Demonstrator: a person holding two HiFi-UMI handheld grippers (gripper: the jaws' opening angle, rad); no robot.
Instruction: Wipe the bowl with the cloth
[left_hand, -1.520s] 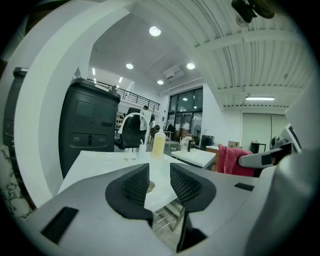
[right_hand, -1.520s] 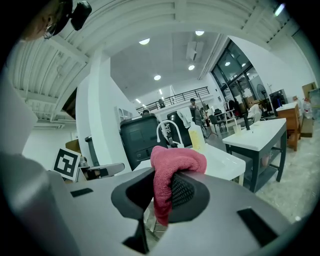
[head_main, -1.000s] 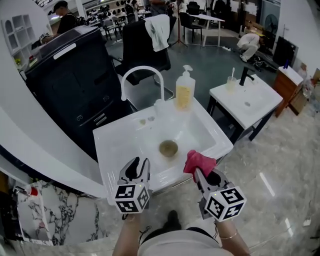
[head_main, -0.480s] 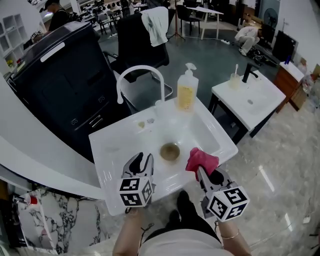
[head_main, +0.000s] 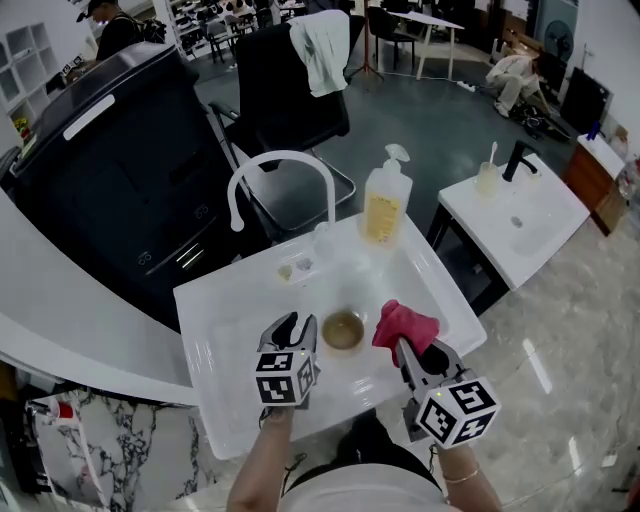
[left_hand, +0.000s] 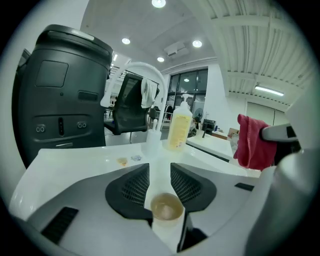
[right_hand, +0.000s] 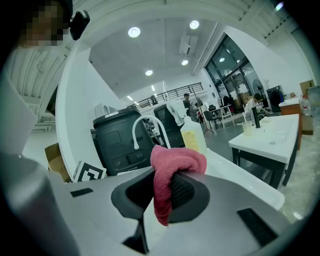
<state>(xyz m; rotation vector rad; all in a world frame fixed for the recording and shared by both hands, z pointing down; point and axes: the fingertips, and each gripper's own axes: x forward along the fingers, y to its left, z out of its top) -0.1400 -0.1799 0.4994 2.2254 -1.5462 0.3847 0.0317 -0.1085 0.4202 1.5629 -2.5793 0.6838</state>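
A small brown bowl (head_main: 343, 330) sits in the white sink basin (head_main: 262, 300). In the left gripper view the bowl (left_hand: 166, 207) lies low between the jaws, further down in the basin, and the pads do not touch it. My left gripper (head_main: 292, 326) hovers open just left of the bowl. My right gripper (head_main: 399, 343) is shut on a red cloth (head_main: 403, 324), which bunches over its tips just right of the bowl. The cloth (right_hand: 167, 172) hangs folded between the pads in the right gripper view, and the same cloth (left_hand: 254, 141) shows at the right of the left gripper view.
A white curved faucet (head_main: 277, 170) and a yellow soap dispenser (head_main: 384, 205) stand at the sink's back. A clear cup (head_main: 323, 240) is beside the faucet. A black machine (head_main: 110, 150) and office chair (head_main: 290, 90) stand behind. Another sink (head_main: 525, 215) is at right.
Both grippers have moved forward over the basin, and the left one now sits right beside the bowl. The cloth stays gripped in the right gripper.
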